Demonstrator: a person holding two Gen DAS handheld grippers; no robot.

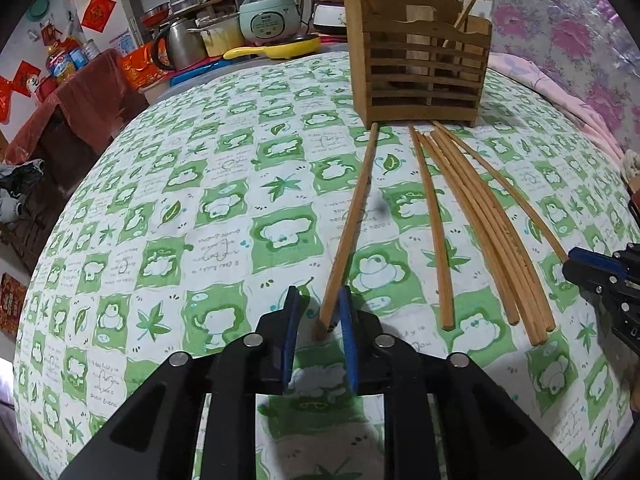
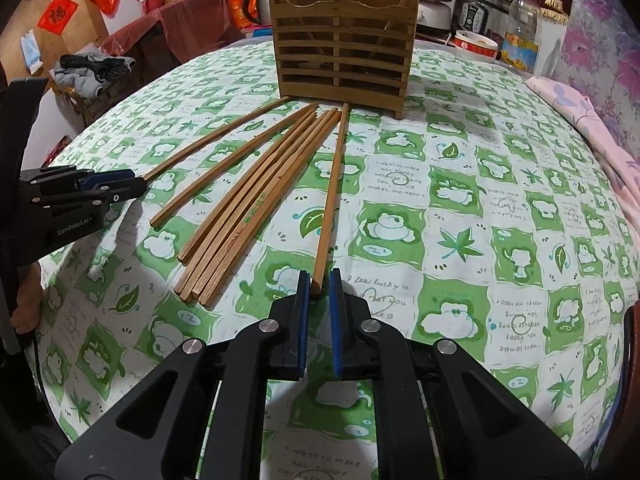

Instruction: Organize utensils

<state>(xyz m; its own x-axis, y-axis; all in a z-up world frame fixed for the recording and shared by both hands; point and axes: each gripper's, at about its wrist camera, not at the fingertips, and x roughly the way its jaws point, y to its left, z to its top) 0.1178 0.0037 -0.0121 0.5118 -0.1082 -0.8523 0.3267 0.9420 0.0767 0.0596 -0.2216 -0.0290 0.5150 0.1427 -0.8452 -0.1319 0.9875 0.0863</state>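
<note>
Outermost right light-brown wooden chopstick [image 2: 332, 196] lay flat on the green-and-white leaf-print cloth [image 2: 480, 200], long axis running straight away toward the slatted wooden utensil caddy [image 2: 344, 40]. Its near end sat between the right gripper [image 2: 320, 284] pads, which were clamped on it. Mirror case on the other side: outermost left light-brown wooden chopstick [image 1: 352, 216], near end in the left gripper [image 1: 320, 308], which looked pinched on it, though contact was unclear. Remaining loose chopsticks [image 2: 256, 208] lay between them.

Green-and-white patterned tablecloth [image 1: 224, 216], mint rice cooker [image 1: 270, 14], yellow pan [image 1: 280, 49], steel kettle [image 1: 182, 42], oil bottle [image 2: 520, 28], red-rimmed bowl [image 2: 476, 45], pink floral cloth [image 1: 576, 36].
</note>
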